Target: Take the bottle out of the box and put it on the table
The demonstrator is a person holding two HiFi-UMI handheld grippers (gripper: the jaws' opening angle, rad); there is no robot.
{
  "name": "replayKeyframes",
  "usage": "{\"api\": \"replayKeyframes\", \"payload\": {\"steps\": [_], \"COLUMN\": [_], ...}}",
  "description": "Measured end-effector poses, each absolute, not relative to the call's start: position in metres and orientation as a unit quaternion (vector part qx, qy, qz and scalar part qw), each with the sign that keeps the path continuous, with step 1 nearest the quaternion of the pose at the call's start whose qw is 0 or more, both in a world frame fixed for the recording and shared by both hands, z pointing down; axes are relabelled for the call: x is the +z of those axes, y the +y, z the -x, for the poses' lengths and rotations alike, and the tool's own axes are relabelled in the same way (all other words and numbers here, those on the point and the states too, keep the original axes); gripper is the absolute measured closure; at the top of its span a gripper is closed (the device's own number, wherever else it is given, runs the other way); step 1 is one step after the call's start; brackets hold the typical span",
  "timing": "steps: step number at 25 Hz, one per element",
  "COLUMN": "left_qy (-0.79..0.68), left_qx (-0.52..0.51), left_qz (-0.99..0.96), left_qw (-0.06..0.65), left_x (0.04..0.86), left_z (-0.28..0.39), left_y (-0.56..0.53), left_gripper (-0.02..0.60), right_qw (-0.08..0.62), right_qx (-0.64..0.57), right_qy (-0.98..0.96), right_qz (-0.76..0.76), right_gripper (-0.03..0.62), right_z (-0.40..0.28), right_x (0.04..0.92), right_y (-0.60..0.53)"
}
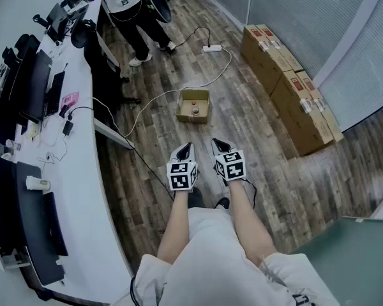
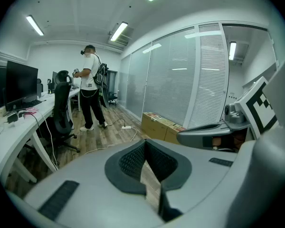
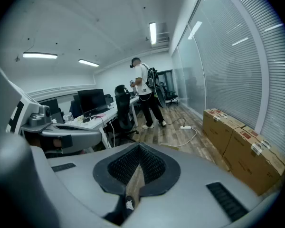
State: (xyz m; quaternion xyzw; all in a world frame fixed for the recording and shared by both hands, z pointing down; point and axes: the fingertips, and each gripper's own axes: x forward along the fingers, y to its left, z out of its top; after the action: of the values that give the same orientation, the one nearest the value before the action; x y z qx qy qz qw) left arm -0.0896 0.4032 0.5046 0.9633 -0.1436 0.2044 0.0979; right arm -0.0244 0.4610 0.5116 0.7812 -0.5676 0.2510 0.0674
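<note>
Presently left gripper (image 1: 186,147) and right gripper (image 1: 219,144) both clenched, empty; bottle (image 1: 195,109) in box (image 1: 193,92) looks small, light, rigid; probably best grasped below its cap.

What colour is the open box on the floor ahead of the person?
The open box is plain cardboard brown; the head view shows it best.

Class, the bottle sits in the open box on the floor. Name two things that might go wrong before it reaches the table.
A white cable runs close beside the box; stepping closer might snag it.
The table is crowded with monitors and a cup, so a careless placement may knock something.
</note>
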Motion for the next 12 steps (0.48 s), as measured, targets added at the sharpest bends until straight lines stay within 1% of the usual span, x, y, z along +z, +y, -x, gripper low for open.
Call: {"api": "replayKeyframes", "payload": {"steps": [6,10,12], "left_qy": [-0.148,-0.177,-0.191], "left_qx": [0.199,0.191,0.186], "left_qz": [-0.965,-0.961,-0.959], "left_qw": [0.085,0.089,0.097], "left_x": [0.502,0.499,0.498], "left_z": [0.087,0.086,0.083], "left_y": [0.408,0.388,0.377], "left_gripper": [0.568,0.568,0.568], "right_qw": [0.058,0.023,0.02], "right_qx": [0.245,0.25,0.252], "right_qy": [-0.563,-0.561,-0.561], "right_qz": [-0.787,-0.789,-0.789], "right_gripper": [0.556,0.556,0.556], "right_z": [0.014,0.003,-0.003], "right_x": [0.512,0.509,0.509], "right_y": [0.468,0.463,0.462]}}
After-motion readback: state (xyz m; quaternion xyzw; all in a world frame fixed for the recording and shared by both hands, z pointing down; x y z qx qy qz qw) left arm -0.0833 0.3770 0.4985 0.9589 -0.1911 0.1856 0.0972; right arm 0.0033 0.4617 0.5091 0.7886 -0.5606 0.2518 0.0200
